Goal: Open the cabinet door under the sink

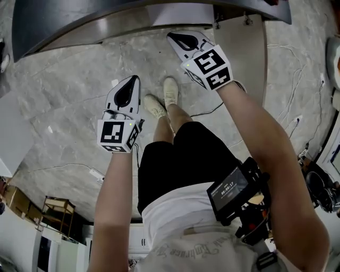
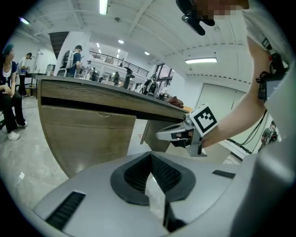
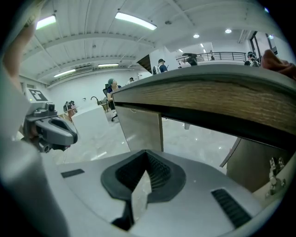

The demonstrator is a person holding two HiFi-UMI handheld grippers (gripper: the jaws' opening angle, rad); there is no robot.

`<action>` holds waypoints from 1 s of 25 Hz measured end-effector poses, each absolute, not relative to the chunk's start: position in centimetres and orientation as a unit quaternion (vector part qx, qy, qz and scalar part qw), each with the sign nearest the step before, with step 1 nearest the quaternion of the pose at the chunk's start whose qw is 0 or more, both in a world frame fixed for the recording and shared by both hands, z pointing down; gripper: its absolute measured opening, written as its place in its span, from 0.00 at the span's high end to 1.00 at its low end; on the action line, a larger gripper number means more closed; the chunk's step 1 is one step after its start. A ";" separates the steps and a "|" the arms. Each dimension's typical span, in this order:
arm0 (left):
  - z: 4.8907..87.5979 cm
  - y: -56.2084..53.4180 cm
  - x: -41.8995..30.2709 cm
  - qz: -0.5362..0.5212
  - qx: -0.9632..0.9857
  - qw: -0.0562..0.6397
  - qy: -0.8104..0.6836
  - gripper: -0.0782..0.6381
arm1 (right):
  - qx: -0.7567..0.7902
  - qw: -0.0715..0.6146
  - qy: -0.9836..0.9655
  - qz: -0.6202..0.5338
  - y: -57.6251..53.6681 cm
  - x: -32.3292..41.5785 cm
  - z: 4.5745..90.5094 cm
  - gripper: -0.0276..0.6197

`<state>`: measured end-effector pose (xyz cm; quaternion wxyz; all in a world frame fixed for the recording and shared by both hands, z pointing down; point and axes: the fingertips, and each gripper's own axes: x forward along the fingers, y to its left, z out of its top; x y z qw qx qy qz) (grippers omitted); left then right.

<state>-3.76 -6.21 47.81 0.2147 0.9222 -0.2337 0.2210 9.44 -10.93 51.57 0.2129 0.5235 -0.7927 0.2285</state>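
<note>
- Grey and marbled, the stone floor [image 1: 69, 95] fills most of the head view. The person stands on it facing the bench and well back from its base, which leaves room for a door to swing out.
- Next in size, the wood-grain bench with a dark curved top [image 1: 106, 16] sweeps across from 10 to 1 o'clock. Both gripper views look up at its underside and show a shadowed gap beneath the top. No sink shows in any view.
- A tan flat panel [image 1: 241, 53] stands under the bench at 1 o'clock, with metal fittings like hinges near its upper edge. I judge it to be the cabinet door of the task, but I cannot tell whether it is closed or swung out.
- The white plastic right claw [image 1: 175, 38] is held out at 12 o'clock and tipped downward, near the panel's 9 o'clock side but apart from it. Its jaws are together with nothing between them. That looks like an approach, and the jaws would have to part before taking an edge or handle.
- The white plastic left claw [image 1: 131, 85] hangs lower at 10 o'clock, well apart from the bench. Its jaws are also together and empty, probably kept out of the way.
- The pair of white shoes [image 1: 162, 98] points toward the bench between the two claws.
</note>
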 end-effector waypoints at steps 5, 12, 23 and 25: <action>47.5 -5.2 -3.3 0.232 0.920 0.219 -0.230 0.88 | 0.541 0.212 -0.780 0.235 -11.5 10.4 52.9 0.94; 48.0 -5.4 -3.0 0.241 0.915 0.229 -0.230 0.88 | 0.575 0.169 -0.762 0.243 -15.2 12.0 53.5 0.94; 49.1 -4.0 -4.3 0.252 0.910 0.233 -0.232 0.88 | 0.561 0.125 -0.784 0.235 -18.8 8.7 53.5 0.79; 49.1 -3.9 -4.7 0.250 0.909 0.235 -0.238 0.88 | 0.562 0.128 -0.784 0.230 -19.2 8.8 53.6 0.78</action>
